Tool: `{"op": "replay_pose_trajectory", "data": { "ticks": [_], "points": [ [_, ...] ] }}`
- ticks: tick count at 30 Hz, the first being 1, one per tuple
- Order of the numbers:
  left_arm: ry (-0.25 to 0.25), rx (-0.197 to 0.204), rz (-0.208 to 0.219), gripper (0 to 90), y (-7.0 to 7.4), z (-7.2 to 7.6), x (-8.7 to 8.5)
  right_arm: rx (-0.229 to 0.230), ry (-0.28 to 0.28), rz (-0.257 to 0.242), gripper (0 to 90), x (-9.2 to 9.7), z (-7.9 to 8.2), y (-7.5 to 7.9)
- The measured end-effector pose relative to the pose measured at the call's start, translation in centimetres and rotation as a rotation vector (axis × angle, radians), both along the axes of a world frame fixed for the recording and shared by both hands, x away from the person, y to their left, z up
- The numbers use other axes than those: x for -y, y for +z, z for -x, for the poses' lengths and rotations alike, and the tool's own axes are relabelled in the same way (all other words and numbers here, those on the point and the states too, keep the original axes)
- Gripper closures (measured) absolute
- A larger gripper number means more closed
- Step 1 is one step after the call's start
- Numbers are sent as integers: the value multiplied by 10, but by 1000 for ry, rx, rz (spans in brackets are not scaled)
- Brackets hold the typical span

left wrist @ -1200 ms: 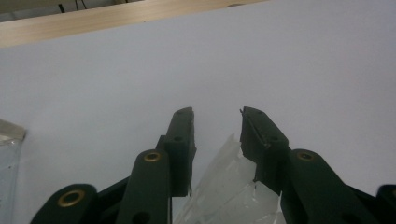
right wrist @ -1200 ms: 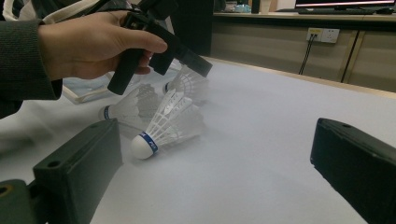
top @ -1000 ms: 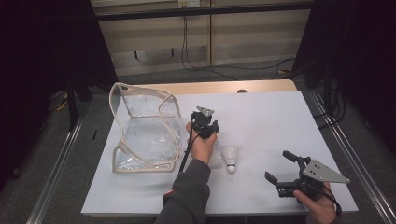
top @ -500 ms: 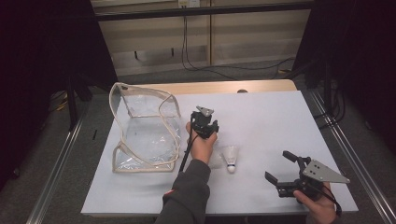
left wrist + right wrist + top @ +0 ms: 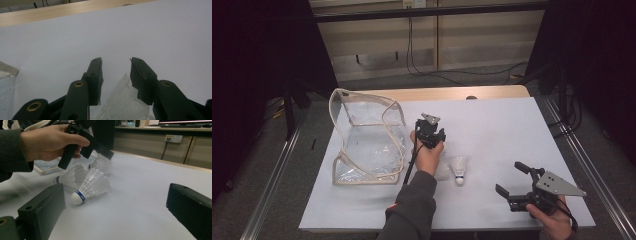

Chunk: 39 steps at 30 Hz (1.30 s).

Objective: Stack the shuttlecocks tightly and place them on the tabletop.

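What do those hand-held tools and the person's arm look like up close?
Both are black pistol-style tools. The left gripper and right gripper each have two chunky black jaws with brass rivets, a grey three-cornered plate on top and a thin black cable. A dark grey sleeve covers the left arm.

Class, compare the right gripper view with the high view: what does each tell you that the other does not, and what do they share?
Right gripper view: a low, side-on look at three shuttlecocks. The blue-banded shuttlecock is nearest, a second shuttlecock lies behind it, and a third shuttlecock sits at the jaws of the left gripper; whether it is clamped is unclear.
High view: the whole outline of the clear bag at the table's left, and the right gripper from above, jaws open.
Shared: the white table, the hand with the left gripper, and the blue-banded shuttlecock.
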State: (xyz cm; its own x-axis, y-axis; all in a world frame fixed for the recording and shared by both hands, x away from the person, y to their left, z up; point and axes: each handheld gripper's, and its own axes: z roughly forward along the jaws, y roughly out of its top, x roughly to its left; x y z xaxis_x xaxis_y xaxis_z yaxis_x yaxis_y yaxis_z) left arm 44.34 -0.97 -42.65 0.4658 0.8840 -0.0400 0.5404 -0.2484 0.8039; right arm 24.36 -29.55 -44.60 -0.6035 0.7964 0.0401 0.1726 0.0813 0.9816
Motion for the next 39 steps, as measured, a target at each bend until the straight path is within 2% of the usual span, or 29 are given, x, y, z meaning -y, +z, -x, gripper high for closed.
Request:
{"op": "replay_pose_trajectory", "data": {
  "ticks": [9,13,23,39],
  "points": [
    [3,-8,10,615,0,0,0,-2,-2,-1,14,0,0,0],
    [6,-9,-2,595,0,-1,0,0,0,1,14,0,0,0],
    [-2,-20,2,550,1,-2,3,-5,1,-1,15,0,0,0],
    [-6,-27,-7,522,2,-3,6,-3,4,2,15,0,0,0]
  ]
}}
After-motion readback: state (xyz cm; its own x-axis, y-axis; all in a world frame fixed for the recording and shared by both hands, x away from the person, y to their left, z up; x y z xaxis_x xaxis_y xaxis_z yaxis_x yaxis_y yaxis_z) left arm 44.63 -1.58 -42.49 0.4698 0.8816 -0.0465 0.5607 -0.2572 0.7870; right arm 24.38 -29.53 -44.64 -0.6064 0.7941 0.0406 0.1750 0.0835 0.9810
